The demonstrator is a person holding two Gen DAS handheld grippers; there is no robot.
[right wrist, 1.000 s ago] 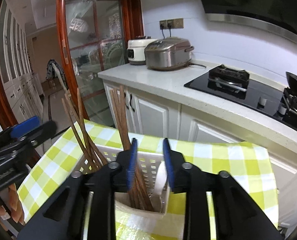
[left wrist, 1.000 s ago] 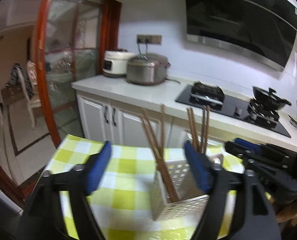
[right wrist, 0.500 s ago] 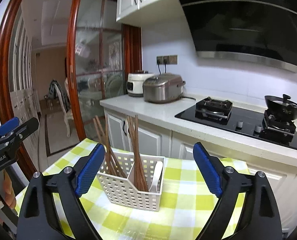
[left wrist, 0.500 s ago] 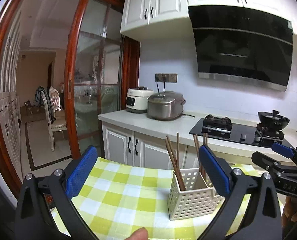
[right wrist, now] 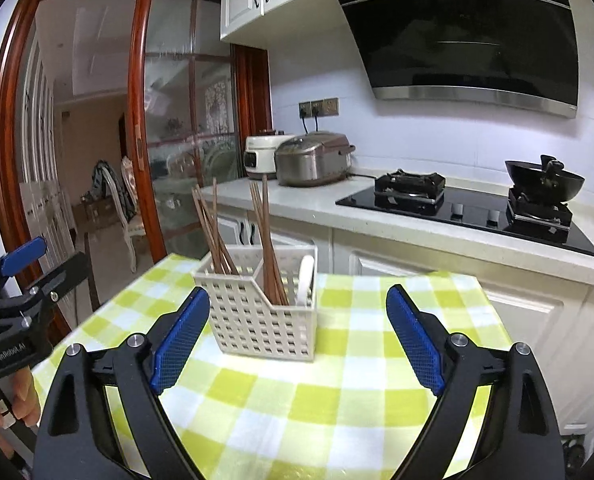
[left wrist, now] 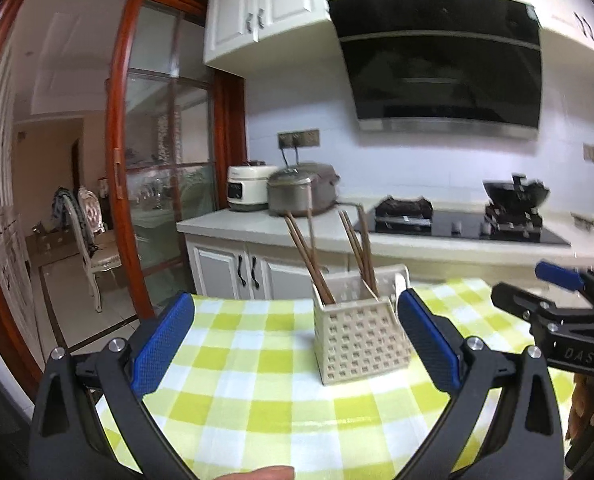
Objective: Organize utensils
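A white perforated utensil basket [left wrist: 359, 340] [right wrist: 261, 312] stands on a table with a green-and-white checked cloth [left wrist: 265, 400] [right wrist: 337, 392]. Brown wooden chopsticks [left wrist: 309, 252] [right wrist: 213, 228] stand in two of its compartments. A white spoon handle [right wrist: 306, 280] stands in its right compartment. My left gripper [left wrist: 295, 344] is open and empty, back from the basket. My right gripper [right wrist: 297, 340] is open and empty, also back from the basket. Each gripper shows at the edge of the other's view, the right one [left wrist: 553, 300] and the left one [right wrist: 29, 272].
Behind the table runs a white counter [right wrist: 325, 208] with two rice cookers [right wrist: 313, 158], a black gas hob [right wrist: 469, 208] and a wok [right wrist: 543, 178]. A range hood [right wrist: 465, 36] hangs above. A wood-framed glass door [right wrist: 169, 128] stands to the left.
Both grippers have drawn back and up from the basket. The right jaws went from nearly shut over the basket to wide open; the left stayed open.
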